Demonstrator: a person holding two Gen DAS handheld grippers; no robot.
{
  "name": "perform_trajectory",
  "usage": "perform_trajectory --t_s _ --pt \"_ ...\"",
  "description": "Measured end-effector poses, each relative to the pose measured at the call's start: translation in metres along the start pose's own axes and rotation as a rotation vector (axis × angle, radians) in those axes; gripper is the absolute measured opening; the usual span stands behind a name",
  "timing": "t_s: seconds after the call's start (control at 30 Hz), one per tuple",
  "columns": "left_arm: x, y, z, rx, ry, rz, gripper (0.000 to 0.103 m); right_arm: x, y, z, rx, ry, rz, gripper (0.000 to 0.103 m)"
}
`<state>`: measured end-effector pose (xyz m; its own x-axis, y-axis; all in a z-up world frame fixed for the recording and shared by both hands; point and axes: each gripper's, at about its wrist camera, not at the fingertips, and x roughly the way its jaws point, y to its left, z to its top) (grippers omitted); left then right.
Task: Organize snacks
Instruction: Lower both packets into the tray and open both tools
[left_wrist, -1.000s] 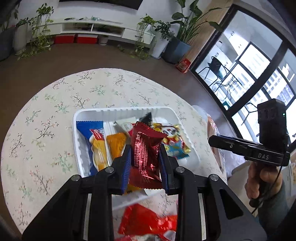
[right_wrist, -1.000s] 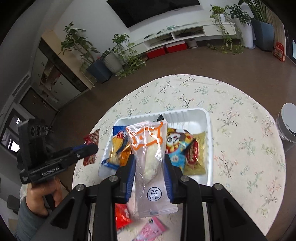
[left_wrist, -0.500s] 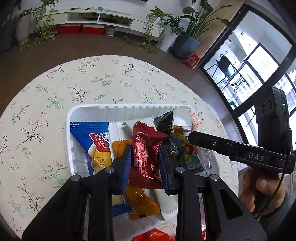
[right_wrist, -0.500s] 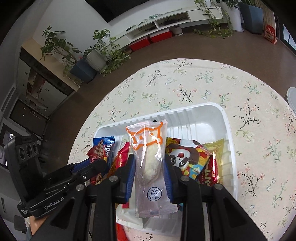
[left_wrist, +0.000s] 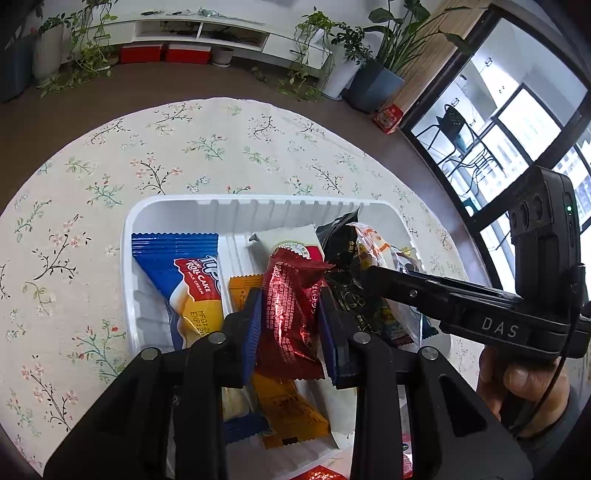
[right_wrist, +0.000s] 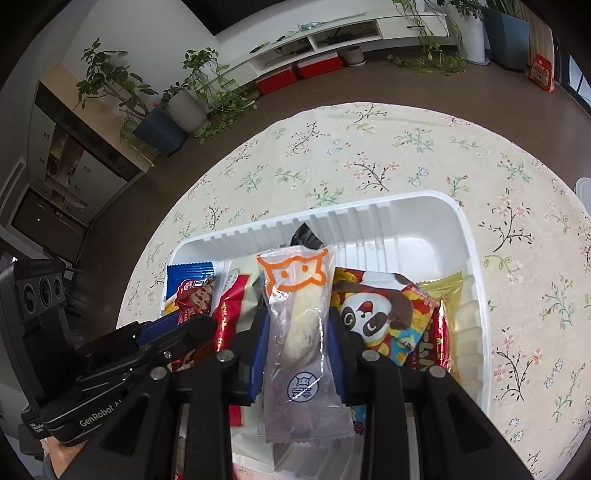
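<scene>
A white ribbed tray (left_wrist: 177, 208) (right_wrist: 424, 206) sits on the round floral table and holds several snack packets. My left gripper (left_wrist: 290, 325) is shut on a red foil packet (left_wrist: 291, 314), held just above the tray's middle. My right gripper (right_wrist: 297, 339) is shut on a clear packet with an orange cat outline (right_wrist: 299, 317), also over the tray. From the left wrist view the right gripper (left_wrist: 373, 275) reaches in from the right side; in the right wrist view the left gripper (right_wrist: 173, 328) comes in from the left.
In the tray lie a blue roll-cake packet (left_wrist: 184, 266), an orange packet (left_wrist: 284, 402), a black packet (left_wrist: 341, 243), a panda packet (right_wrist: 380, 314) and a gold one (right_wrist: 448, 299). The tray's far right corner (right_wrist: 413, 251) is bare. A hand (left_wrist: 517, 384) grips the right handle.
Both grippers have come down and forward over the tray, each still gripping its packet. The tray now fills more of both views, and the right gripper has swung in over the tray's right side.
</scene>
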<state>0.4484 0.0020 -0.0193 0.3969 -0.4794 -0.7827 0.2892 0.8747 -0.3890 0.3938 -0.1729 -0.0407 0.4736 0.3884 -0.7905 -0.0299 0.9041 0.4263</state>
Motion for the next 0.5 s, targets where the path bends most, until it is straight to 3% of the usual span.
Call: perform_trajectory --t_s 0.13,0.2,0.23,0.5 --pt "-0.002 -0.004 0.000 0.013 -0.003 0.017 0.030 0.000 0.001 0.000 -0.006 0.001 -0.003 0.034" --pt "-0.004 -0.007 -0.001 0.020 -0.008 0.035 0.048 0.000 0.003 0.000 -0.012 -0.001 -0.005 0.035" --pt "-0.005 -0.008 -0.002 0.026 -0.012 0.037 0.052 0.000 0.004 0.000 -0.016 0.000 -0.007 0.035" --pt "-0.019 -0.014 -0.009 0.038 -0.037 0.035 0.054 -0.012 0.005 -0.005 -0.033 -0.020 -0.014 0.045"
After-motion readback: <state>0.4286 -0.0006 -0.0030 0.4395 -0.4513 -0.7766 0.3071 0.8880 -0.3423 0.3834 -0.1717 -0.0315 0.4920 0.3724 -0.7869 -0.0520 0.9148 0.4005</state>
